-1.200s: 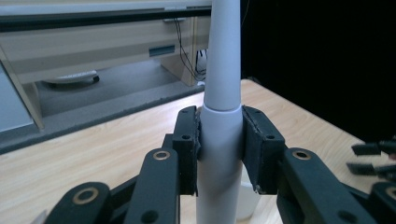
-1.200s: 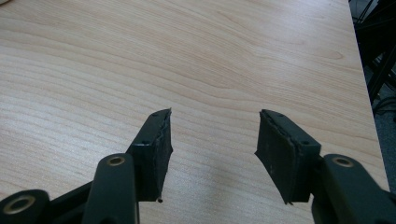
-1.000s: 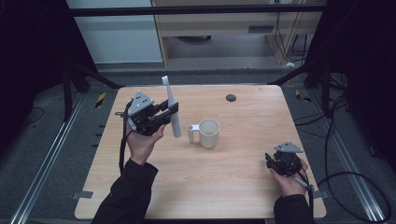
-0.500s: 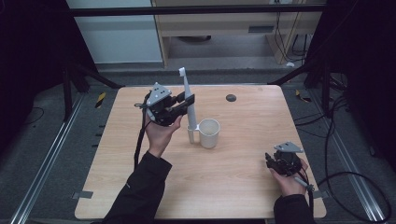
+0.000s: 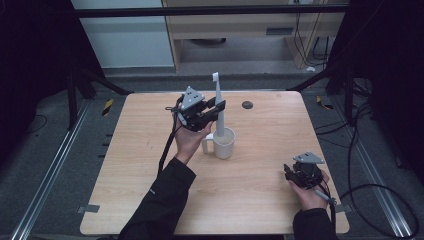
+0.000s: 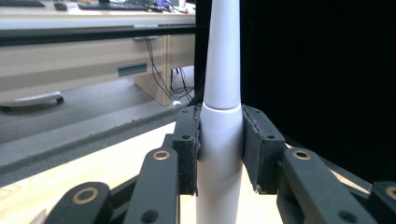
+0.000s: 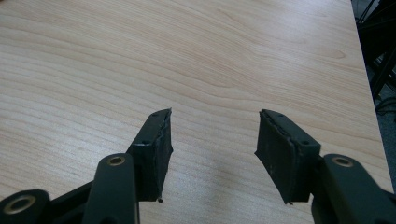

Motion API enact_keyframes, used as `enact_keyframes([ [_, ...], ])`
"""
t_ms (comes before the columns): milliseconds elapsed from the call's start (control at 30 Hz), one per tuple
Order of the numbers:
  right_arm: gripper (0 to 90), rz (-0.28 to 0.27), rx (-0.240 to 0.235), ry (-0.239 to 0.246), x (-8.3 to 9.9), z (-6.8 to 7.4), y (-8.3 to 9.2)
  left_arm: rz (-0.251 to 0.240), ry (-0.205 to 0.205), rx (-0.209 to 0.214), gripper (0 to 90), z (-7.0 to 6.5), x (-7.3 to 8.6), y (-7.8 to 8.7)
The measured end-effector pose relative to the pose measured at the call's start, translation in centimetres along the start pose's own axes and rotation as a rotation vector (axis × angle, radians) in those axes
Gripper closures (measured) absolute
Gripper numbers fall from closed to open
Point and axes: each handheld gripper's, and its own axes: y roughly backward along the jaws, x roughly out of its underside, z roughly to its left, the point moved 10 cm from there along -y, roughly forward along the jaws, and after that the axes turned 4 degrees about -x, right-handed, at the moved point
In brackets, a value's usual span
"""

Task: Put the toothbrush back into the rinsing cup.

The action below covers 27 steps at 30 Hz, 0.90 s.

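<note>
Nearest, R gripper (image 5: 301, 175) is resting on the table (image 5: 260, 200) w/ jaws apart, well off from the mug (image 5: 223, 142). L gripper (image 5: 212, 112) is clamping an electric toothbrush (image 5: 218, 107) upright, its base sitting in the mug, brush head pointing up.

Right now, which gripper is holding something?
The left gripper, shut on the upright white toothbrush over the mug. The right gripper is open above bare table, holding nothing.
</note>
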Motion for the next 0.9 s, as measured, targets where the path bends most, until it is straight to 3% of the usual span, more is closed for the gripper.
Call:
enact_keyframes([
  [333, 45.1, 0.0, -0.002, 0.005, 0.0, 0.1, -0.1, 0.046, -0.015, 0.009, 67.2, -0.4, 2.1, -1.5],
  [900, 45.2, 0.006, 0.003, 0.014, 0.1, 0.1, -0.1, 0.118, -0.002, 0.002, 67.1, 0.0, 6.5, -2.0],
])
